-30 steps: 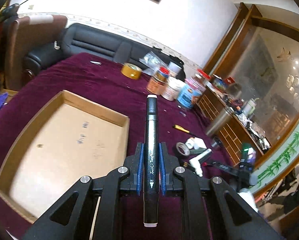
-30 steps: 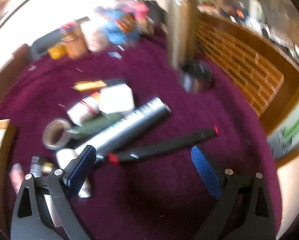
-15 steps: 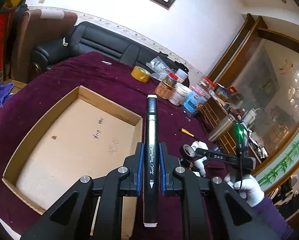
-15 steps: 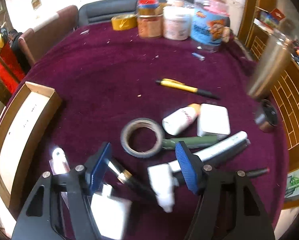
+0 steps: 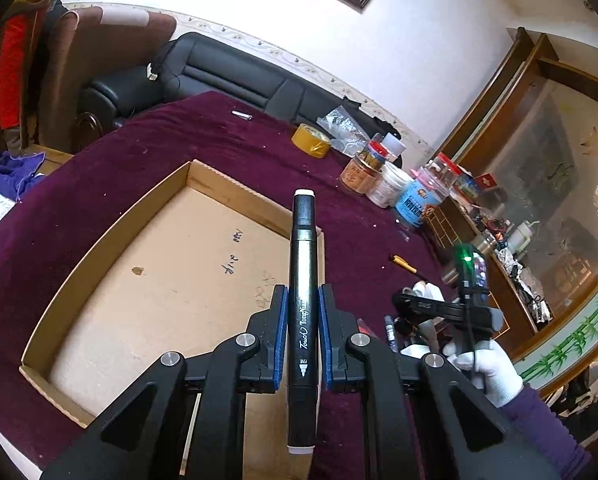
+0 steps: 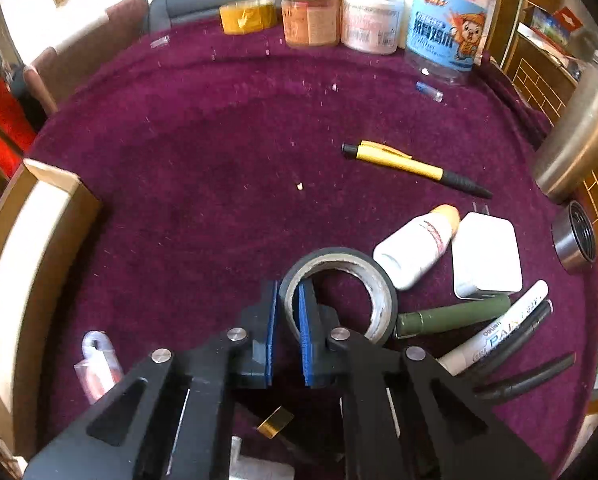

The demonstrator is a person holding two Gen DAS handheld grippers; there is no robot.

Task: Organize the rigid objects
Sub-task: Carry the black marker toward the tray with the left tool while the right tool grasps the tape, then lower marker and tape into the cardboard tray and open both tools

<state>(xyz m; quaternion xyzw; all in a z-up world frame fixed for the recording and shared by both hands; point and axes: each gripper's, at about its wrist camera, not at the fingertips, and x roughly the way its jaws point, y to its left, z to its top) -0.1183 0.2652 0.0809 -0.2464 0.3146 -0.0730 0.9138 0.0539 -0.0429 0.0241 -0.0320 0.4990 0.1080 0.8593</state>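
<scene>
A black marker with white end caps lies lengthwise between the blue pads of my left gripper, which is shut on it above the right edge of the shallow cardboard box. My right gripper points down at the purple tablecloth. Its jaws are closing tight on the near wall of a grey tape roll, one pad outside the ring and one inside. In the left wrist view, a white-gloved hand holds that gripper to the right of the box.
Right of the tape lie a white bottle, a white charger, a green pen and a white paint marker. A yellow pen lies farther back. Jars and yellow tape line the far edge; a steel tumbler stands right.
My right gripper swung left over the clutter, came down on the grey tape roll and went from wide open to shut on its wall. The left gripper drifted over the box with the marker.
</scene>
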